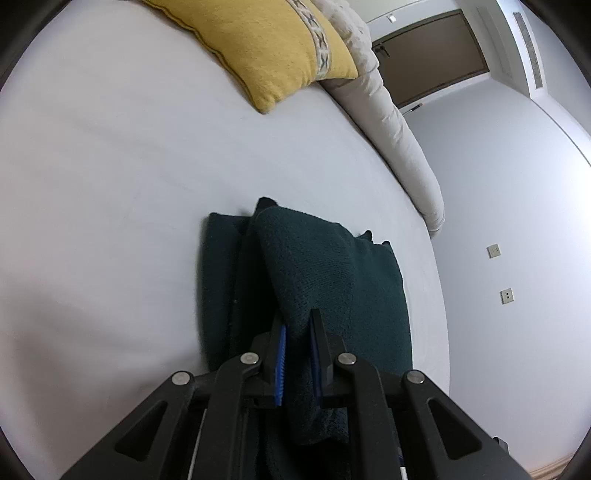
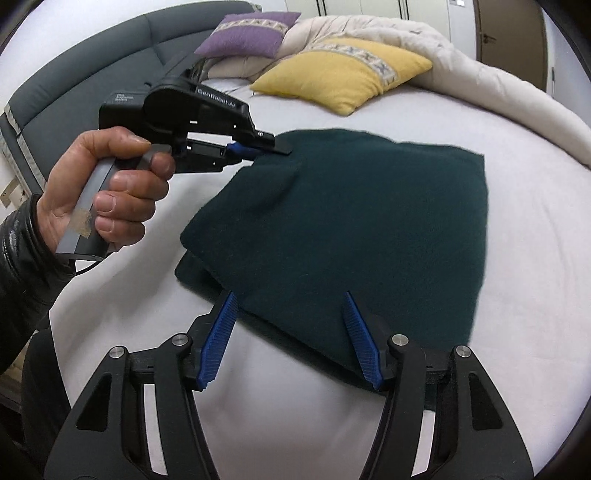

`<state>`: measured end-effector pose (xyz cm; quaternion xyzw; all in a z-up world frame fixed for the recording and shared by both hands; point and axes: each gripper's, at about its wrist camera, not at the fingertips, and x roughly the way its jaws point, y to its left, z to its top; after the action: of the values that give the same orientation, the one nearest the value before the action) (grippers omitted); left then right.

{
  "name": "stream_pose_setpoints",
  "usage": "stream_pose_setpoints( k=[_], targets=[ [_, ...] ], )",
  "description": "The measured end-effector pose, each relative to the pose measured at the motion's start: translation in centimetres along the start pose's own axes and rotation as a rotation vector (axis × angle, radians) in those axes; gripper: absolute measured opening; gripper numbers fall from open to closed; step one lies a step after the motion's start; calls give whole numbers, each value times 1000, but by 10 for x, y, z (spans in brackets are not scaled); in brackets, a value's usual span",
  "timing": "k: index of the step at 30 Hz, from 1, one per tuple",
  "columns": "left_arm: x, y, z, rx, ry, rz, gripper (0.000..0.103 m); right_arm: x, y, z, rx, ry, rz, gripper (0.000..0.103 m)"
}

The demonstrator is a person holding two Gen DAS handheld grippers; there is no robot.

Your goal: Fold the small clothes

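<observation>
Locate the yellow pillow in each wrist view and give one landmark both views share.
Left wrist view: yellow pillow at top centre, beyond the dark green garment clamped by the left gripper.
Right wrist view: yellow pillow at upper centre-right, behind the garment.
Shared landmark: the beige duvet bunched beside the pillow.

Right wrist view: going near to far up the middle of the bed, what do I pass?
right gripper → dark green garment → bare white sheet → yellow pillow → cream duvet
</observation>
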<state>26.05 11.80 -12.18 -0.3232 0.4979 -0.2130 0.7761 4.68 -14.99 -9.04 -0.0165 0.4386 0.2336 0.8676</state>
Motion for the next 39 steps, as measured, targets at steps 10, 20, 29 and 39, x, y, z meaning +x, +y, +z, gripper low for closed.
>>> stream_pose_setpoints(
  k=[10,20,29,39],
  targets=[
    [-7,14,5,-16,-22,9,12,-11,9,-11,0,6,22,58],
    [-21,38,-12,-86,-93,92,39,-5,14,-12,16,25,35,57],
    [-58,-2,-80,87,-95,87,44,-16,-15,6,107,-43,-13,57],
    [-43,2,-109,191,-78,221,13,-19,-19,2,96,-26,-50,57]
  ],
)
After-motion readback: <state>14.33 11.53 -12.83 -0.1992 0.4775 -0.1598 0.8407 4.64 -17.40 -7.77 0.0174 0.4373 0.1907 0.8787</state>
